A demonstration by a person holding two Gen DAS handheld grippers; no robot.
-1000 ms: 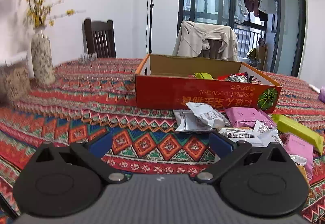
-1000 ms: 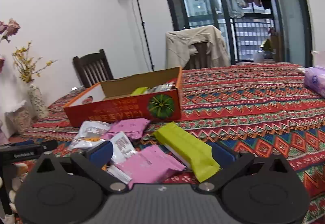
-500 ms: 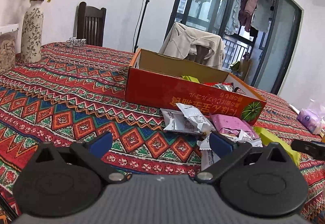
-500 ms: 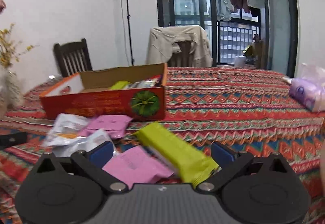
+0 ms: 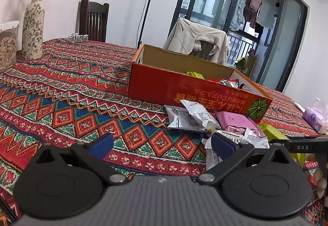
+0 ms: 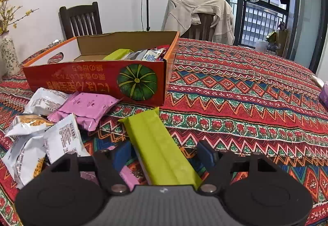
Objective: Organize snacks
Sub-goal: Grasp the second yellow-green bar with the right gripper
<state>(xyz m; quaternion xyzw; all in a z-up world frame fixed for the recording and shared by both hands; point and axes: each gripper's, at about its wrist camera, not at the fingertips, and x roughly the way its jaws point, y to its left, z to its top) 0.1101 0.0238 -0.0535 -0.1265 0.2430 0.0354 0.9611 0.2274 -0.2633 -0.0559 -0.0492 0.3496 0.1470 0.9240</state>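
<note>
Packet handling is judged easy: the green snack bar (image 6: pixel 160 148) looks light, crinkly and slippery, lying on the surface just before the red box (image 6: pixel 96 76). The right tongs (image 6: pixel 164 154) are closing around its near end, not yet pressing. The left tongs (image 5: pixel 162 143) are held apart, empty. A grip across the middle is advised.

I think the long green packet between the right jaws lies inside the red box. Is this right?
No. The right wrist view shows the green packet on the tablecloth, in front of the red box. It is between the closing jaws.
</note>
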